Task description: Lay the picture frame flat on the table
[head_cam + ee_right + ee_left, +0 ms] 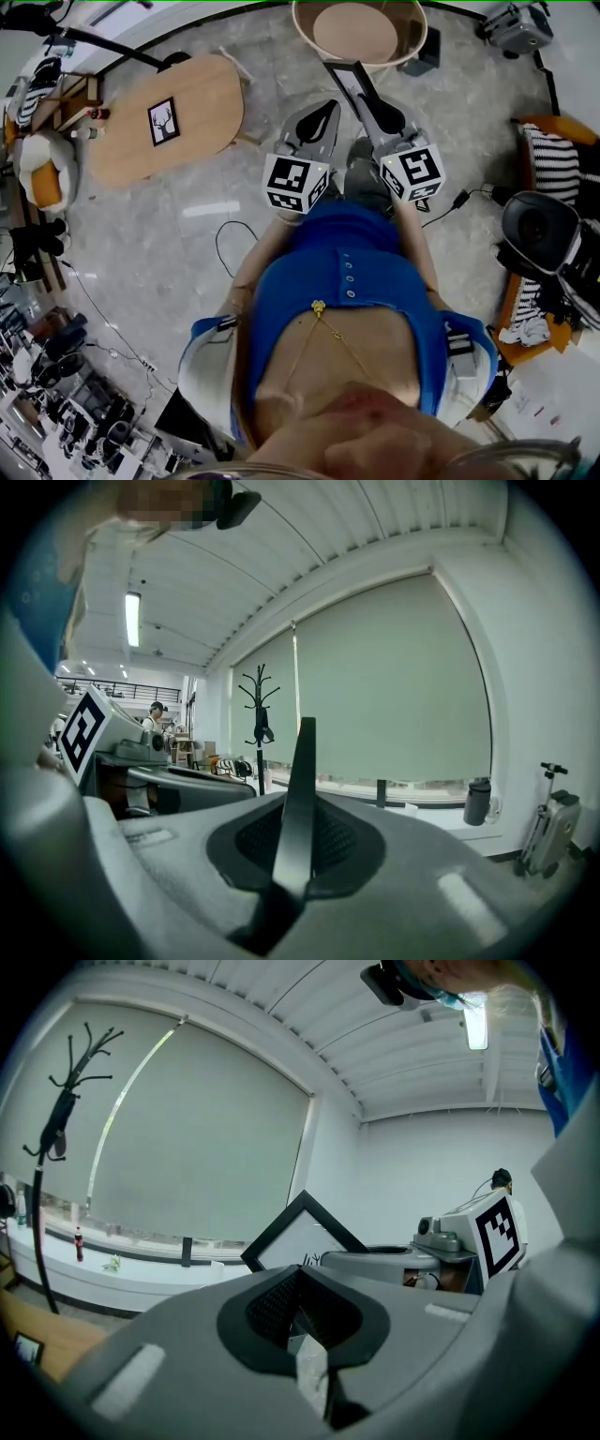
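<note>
Black picture frame, clamped edge-on in the right gripper, pointed toward twelve o'clock, while the left gripper at its nine o'clock was closed.

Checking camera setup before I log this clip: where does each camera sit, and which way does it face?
Head view: on the person's head, facing steeply down at the floor; shows the blue shirt, left claw, right claw.
Left gripper view: on the left claw, looking along its closed jaws toward a shaded window; shirt at the edge.
Right gripper view: on the right claw, looking along jaws clamped on the picture frame, toward a coat stand; shirt at the edge.
Shared: all three views show that frame.
</note>
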